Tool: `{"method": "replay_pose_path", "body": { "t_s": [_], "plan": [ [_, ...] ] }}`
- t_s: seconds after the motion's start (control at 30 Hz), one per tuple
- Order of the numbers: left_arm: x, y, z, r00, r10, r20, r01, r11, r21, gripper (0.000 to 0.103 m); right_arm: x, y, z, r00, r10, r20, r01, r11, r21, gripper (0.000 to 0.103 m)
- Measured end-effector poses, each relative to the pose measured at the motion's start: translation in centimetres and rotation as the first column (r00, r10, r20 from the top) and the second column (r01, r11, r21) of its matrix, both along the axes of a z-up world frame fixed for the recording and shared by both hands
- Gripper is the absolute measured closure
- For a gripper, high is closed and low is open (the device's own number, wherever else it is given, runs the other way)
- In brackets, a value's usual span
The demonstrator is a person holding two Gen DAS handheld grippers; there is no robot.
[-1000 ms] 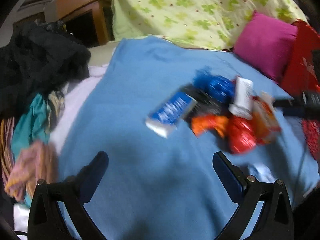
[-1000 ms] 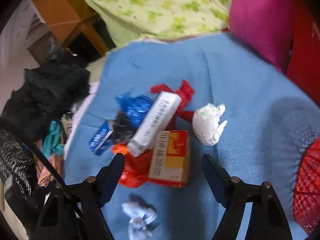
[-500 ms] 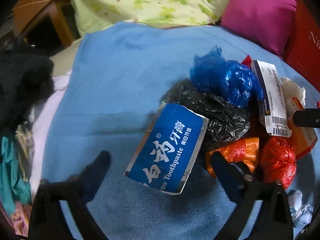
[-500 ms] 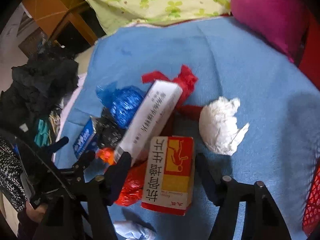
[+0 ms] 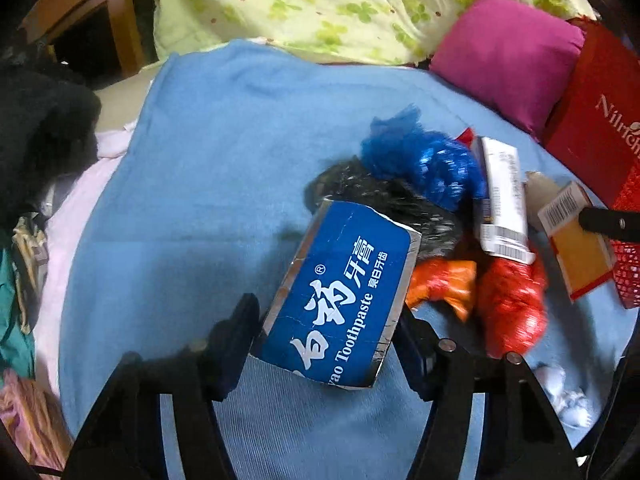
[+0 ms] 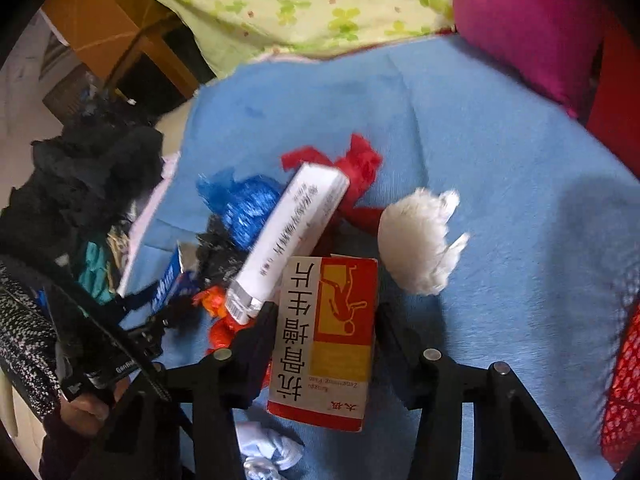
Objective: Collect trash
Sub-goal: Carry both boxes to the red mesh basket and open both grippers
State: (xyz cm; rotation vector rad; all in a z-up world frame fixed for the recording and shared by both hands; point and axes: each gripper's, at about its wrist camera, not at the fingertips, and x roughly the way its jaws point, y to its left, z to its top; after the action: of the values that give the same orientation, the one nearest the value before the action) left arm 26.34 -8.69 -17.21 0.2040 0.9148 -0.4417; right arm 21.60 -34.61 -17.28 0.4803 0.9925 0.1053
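Note:
A flattened blue toothpaste box point(image 5: 344, 292) lies on the blue blanket point(image 5: 208, 152) at the near edge of a trash pile. My left gripper point(image 5: 326, 326) straddles it; its jaws are closing and the pads touch the box's two long edges. In the right wrist view a red-and-yellow medicine box point(image 6: 328, 340) sits between the fingers of my right gripper point(image 6: 326, 320). Those jaws are closing too, with the pads against its sides. The same medicine box point(image 5: 576, 256) shows at the right of the left wrist view.
The pile also holds a blue bag point(image 5: 428, 160), a black bag point(image 5: 392, 200), a long white box point(image 5: 502, 196), an orange wrapper point(image 5: 444, 284) and a red bag point(image 5: 512, 308). A white paper wad point(image 6: 416, 240) lies beside it. A red mesh basket point(image 6: 624, 380) stands right, dark clothes point(image 5: 40, 132) left.
Both grippers came in over the pile and narrowed. The left one moved forward until the toothpaste box sat between its fingers; the right one's fingers drew in onto the medicine box.

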Motion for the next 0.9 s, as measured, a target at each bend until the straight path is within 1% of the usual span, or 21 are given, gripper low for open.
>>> {"method": "replay_pose_path", "body": {
  "t_s": [0.07, 0.17, 0.27, 0.3, 0.43, 0.47, 0.53, 0.6, 0.73, 0.83, 0.9],
  "plan": [
    [-1.3, -0.3, 1.1, 1.0, -0.003, 0.02, 0.004, 1.0, -0.023, 0.037, -0.7, -0.5, 0.8, 1.0, -0.007, 0.03, 0.007, 1.0, 0.001, 0.05],
    [-3.1, -1.0, 3.5, 0.998, -0.019, 0.059, 0.023, 0.998, -0.06, 0.037, -2.4, -1.0, 3.1, 0.993, -0.017, 0.121, 0.019, 1.0, -0.016, 0.05],
    [-5.0, -2.1, 5.8, 0.994, -0.048, 0.095, 0.057, 0.994, -0.092, 0.037, -4.3, -2.1, 5.3, 0.978, -0.02, 0.208, 0.023, 1.0, -0.012, 0.05],
    [-5.7, -2.7, 6.6, 0.992, -0.063, 0.109, 0.074, 0.992, -0.103, 0.037, -5.2, -2.5, 6.3, 0.967, -0.027, 0.252, 0.032, 0.999, -0.016, 0.05],
    [-8.1, -5.5, 9.4, 0.98, -0.124, 0.158, 0.144, 0.982, -0.123, 0.037, -8.2, -4.7, 9.0, 0.927, -0.072, 0.369, 0.082, 0.997, -0.01, 0.05],
    [-9.0, -6.7, 10.2, 0.974, -0.149, 0.172, 0.172, 0.976, -0.131, 0.037, -9.2, -5.5, 9.8, 0.909, -0.093, 0.405, 0.104, 0.995, -0.007, 0.05],
    [-10.1, -8.6, 11.3, 0.964, -0.185, 0.19, 0.214, 0.966, -0.142, 0.037, -10.6, -6.4, 11.0, 0.882, -0.128, 0.454, 0.139, 0.99, 0.01, 0.05],
    [-11.1, -10.6, 12.2, 0.954, -0.224, 0.198, 0.256, 0.955, -0.153, 0.037, -12.5, -8.3, 12.0, 0.849, -0.18, 0.497, 0.187, 0.982, 0.035, 0.05],
    [-12.4, -15.1, 13.4, 0.935, -0.293, 0.198, 0.328, 0.928, -0.176, 0.036, -15.3, -11.6, 13.3, 0.8, -0.275, 0.533, 0.279, 0.957, 0.076, 0.05],
    [-13.5, -19.1, 14.0, 0.914, -0.351, 0.202, 0.387, 0.904, -0.182, 0.036, -17.2, -14.7, 13.4, 0.773, -0.35, 0.53, 0.341, 0.933, 0.118, 0.05],
    [-15.4, -21.4, 14.4, 0.899, -0.386, 0.206, 0.422, 0.888, -0.181, 0.036, -18.4, -16.8, 13.3, 0.756, -0.393, 0.523, 0.38, 0.915, 0.139, 0.05]
  ]
}}
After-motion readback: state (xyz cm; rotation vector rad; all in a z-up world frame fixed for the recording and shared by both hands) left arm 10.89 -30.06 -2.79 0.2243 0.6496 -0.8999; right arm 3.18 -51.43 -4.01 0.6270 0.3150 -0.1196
